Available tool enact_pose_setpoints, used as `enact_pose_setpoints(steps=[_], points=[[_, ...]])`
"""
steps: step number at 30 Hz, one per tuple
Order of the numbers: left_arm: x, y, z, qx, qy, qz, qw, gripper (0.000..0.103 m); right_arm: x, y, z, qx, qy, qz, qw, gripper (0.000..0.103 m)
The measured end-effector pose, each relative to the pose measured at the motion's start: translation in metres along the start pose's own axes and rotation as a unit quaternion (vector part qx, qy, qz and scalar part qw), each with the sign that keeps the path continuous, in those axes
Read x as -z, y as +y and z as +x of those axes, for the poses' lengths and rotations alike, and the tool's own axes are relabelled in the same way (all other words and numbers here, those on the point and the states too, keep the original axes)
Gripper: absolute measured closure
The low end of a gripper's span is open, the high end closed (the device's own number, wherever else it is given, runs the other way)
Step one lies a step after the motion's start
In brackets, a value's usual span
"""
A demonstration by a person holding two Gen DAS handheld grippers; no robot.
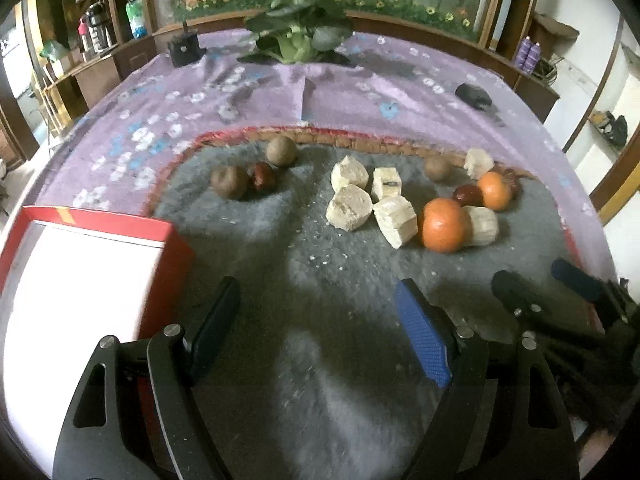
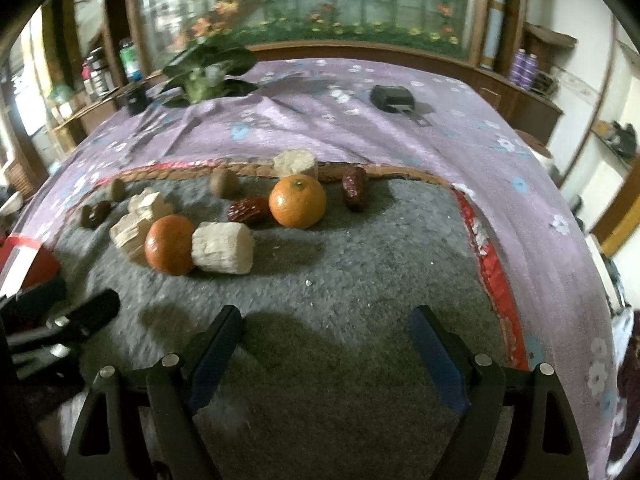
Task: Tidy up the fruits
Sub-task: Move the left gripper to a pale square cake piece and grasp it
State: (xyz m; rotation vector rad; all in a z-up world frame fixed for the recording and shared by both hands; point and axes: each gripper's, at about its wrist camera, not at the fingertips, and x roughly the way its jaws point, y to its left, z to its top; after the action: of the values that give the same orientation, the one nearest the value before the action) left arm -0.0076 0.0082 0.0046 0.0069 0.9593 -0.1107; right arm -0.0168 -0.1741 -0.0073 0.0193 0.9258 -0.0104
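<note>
Fruits lie scattered over the grey fleece mat point(image 1: 320, 320), none of them yet sorted, so the organizing looks to be at its very start. The red box point(image 1: 120, 232) with its white inside stands at the mat's left edge, and as far as the left wrist view shows it holds nothing. Left to move are two oranges, one nearer point(image 2: 170, 245) and one farther back point(image 2: 297, 201), several pale cut chunks point(image 1: 347, 207) that may be sugarcane, the brown round fruits point(image 1: 281, 151) toward the far rim, and the dark red dates point(image 2: 249, 209). The nearer orange touches a pale cylinder piece point(image 2: 223, 247) which lies on its side, its long axis running roughly left to right across the right wrist view, its cut end facing the orange. One date point(image 2: 354, 189) by the woven rim lies with its long axis pointing away from the camera; the one beside the far orange lies crosswise. The oranges have no long axis to speak of; the farther one shows its stem dimple upward. The left gripper point(image 1: 318, 320) hovers low over bare mat with its fingers spread wide and nothing between them. The right gripper point(image 2: 326, 340) is likewise spread wide and empty, well short of the fruit.
</note>
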Motion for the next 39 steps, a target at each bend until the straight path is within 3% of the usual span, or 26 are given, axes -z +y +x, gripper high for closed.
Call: enact_pose_setpoints(steps=[6,13,18,24,31,35,39], points=[[-0.008,0.006,-0.014,0.017,0.008,-0.005,0.9998,0.022,0.0,-0.021,-0.045,0.003,-0.069,-0.029,0.997,0.019],[-0.027,-0.008,-0.007,0.031,0.018,0.007,0.9993,0.022,0.0,-0.036,-0.049,-0.014,-0.054,-0.022,0.998,0.019],[-0.041,-0.016,0.005,0.004,0.022,0.002,0.9997,0.022,0.004,-0.04,-0.05,-0.029,-0.049,-0.013,0.998,0.019],[-0.051,-0.021,0.024,-0.001,0.038,0.003,0.9993,0.022,0.004,-0.04,-0.051,-0.039,-0.048,-0.013,0.998,0.019],[-0.028,0.014,0.008,-0.071,0.051,0.016,0.996,0.025,0.001,-0.035,-0.057,-0.053,-0.054,-0.025,0.997,0.019],[-0.021,0.022,-0.007,-0.04,0.042,-0.001,0.9983,0.025,0.001,-0.033,-0.06,-0.061,-0.059,-0.027,0.996,0.019],[-0.019,-0.001,-0.015,-0.022,0.036,0.038,0.9984,0.025,0.001,-0.032,-0.058,-0.065,-0.05,-0.025,0.996,0.019]])
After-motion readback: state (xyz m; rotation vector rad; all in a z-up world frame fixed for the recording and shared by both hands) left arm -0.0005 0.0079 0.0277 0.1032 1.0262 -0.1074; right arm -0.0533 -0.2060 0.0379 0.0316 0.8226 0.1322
